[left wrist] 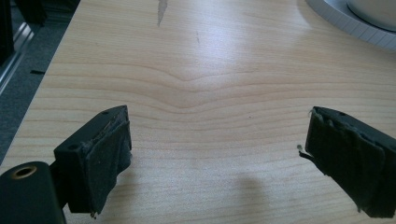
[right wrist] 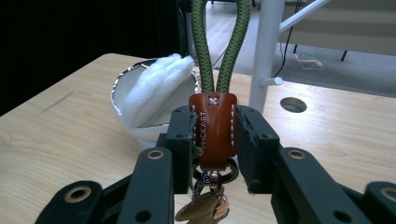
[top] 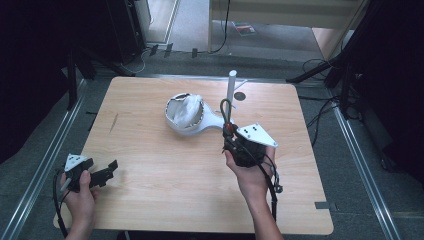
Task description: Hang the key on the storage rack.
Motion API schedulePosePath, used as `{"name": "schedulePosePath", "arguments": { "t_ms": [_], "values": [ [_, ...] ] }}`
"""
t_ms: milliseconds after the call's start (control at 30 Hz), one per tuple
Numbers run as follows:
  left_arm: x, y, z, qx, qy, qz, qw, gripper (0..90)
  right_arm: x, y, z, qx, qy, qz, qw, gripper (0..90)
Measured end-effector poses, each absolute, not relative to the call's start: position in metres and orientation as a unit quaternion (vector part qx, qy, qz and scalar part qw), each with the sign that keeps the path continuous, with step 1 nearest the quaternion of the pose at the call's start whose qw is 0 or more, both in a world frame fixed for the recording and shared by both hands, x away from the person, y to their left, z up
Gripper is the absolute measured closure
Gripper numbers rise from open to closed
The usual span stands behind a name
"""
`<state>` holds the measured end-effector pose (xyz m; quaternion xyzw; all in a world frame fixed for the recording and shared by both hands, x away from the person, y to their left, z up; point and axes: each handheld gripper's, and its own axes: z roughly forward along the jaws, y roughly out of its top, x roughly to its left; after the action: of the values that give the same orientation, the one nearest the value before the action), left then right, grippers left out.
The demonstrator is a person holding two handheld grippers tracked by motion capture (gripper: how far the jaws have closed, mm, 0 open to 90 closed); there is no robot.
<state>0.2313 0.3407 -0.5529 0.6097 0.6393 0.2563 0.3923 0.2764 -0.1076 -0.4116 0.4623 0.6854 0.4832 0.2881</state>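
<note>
Keychain (right wrist: 212,128), green cord loop, brown leather tab.
Right gripper (right wrist: 214,135) fingers clamp the tab, held upright above the worktop (top: 150,165) near the white bowl (top: 186,116); left gripper (left wrist: 217,154) fingers spread wide, empty.

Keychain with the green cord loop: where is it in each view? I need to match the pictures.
High view: the keychain stands right of centre, clamped in the right gripper, loop up.
Right gripper view: centre, its brown leather tab pinched between the jaws, loop rising out of the top.
Left gripper view: not in it.
Shared landmark: the white bowl.
</note>
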Motion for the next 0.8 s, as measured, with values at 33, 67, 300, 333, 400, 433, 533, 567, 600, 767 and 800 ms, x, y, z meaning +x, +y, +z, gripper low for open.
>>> {"name": "schedulePosePath", "arguments": {
  "t_ms": [33,67,300,333,400,433,533,567,600,767,800],
  "values": [
    [0.231,0.341,-0.553,0.609,0.640,0.257,0.393,7.7,0.278,-0.110,-0.412,0.467,0.681,0.485,0.290,68.9],
    [0.231,0.341,-0.553,0.607,0.640,0.257,0.393,7.7,0.279,-0.112,-0.413,0.468,0.679,0.484,0.291,68.9],
    [0.231,0.341,-0.553,0.607,0.640,0.258,0.394,7.7,0.285,-0.117,-0.418,0.473,0.673,0.482,0.300,68.9],
    [0.231,0.341,-0.553,0.607,0.640,0.258,0.394,7.7,0.286,-0.118,-0.418,0.473,0.672,0.482,0.303,68.9],
    [0.231,0.341,-0.553,0.606,0.641,0.258,0.394,7.6,0.288,-0.120,-0.419,0.475,0.669,0.482,0.306,69.0],
    [0.231,0.341,-0.553,0.606,0.641,0.258,0.394,7.7,0.288,-0.120,-0.419,0.475,0.669,0.482,0.306,69.0],
    [0.231,0.341,-0.553,0.607,0.641,0.259,0.393,7.7,0.292,-0.122,-0.421,0.482,0.665,0.482,0.306,68.9],
    [0.231,0.341,-0.553,0.606,0.640,0.259,0.394,7.6,0.295,-0.123,-0.423,0.483,0.665,0.480,0.307,68.9],
    [0.231,0.341,-0.553,0.607,0.640,0.260,0.394,7.6,0.295,-0.123,-0.423,0.483,0.665,0.480,0.307,68.9],
    [0.230,0.341,-0.553,0.604,0.639,0.261,0.399,7.6,0.303,-0.126,-0.430,0.491,0.663,0.475,0.307,68.9],
    [0.230,0.341,-0.553,0.603,0.638,0.262,0.400,7.7,0.306,-0.127,-0.434,0.496,0.661,0.472,0.306,68.9]
  ]
}}
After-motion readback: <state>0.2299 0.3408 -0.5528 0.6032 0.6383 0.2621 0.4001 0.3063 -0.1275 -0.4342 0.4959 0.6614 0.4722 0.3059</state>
